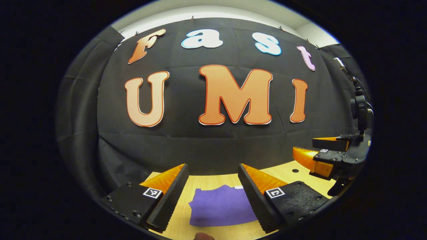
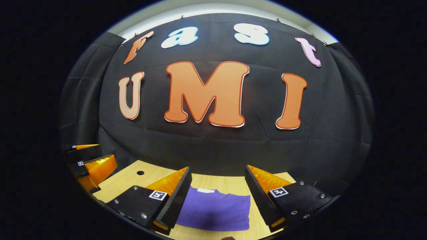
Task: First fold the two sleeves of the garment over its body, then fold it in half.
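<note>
Hovering over the table [image 2: 217, 181], both grippers, left [image 1: 213, 193] and right [image 2: 218, 196], had fingers spread and empty; purple garment [image 2: 217, 210] looked already folded, so probably nothing remained.

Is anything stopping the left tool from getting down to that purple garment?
Probably not. The left tool hangs open above the garment, which lies flat on the table between its fingers in the left gripper view. The right tool sits off to the side, clear of the way.

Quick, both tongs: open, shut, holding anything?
Left tongs: open, holding nothing, above the folded purple garment.
Right tongs: open, holding nothing, above the same garment.
</note>
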Motion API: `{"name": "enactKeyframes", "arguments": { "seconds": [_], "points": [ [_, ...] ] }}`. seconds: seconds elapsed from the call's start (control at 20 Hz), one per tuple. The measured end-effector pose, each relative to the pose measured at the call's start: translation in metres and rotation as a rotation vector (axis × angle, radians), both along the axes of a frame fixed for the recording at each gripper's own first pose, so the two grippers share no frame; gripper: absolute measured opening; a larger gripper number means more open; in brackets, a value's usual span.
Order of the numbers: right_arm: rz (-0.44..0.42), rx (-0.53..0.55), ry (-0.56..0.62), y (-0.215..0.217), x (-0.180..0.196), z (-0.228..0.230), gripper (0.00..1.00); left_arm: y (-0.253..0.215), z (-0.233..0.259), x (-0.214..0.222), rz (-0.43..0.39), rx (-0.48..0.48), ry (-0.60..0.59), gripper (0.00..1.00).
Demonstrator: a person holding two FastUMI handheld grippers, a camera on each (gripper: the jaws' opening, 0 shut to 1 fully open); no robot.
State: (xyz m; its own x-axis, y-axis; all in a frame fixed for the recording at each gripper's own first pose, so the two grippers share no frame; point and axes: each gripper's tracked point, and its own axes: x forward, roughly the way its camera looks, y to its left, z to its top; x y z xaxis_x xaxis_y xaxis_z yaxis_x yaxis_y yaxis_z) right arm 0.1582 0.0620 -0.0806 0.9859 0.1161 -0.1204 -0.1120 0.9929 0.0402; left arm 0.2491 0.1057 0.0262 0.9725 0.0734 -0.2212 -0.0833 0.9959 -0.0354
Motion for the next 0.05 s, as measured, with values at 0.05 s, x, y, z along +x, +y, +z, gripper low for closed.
{"name": "enactKeyframes", "arguments": {
  "seconds": [0.05],
  "points": [
    [-0.001, 0.0, -0.015, 0.0031, -0.0044, 0.0021, 0.95, 0.0047, 0.0012, -0.0024, 0.017, 0.001, -0.003, 0.97]
  ]
}}
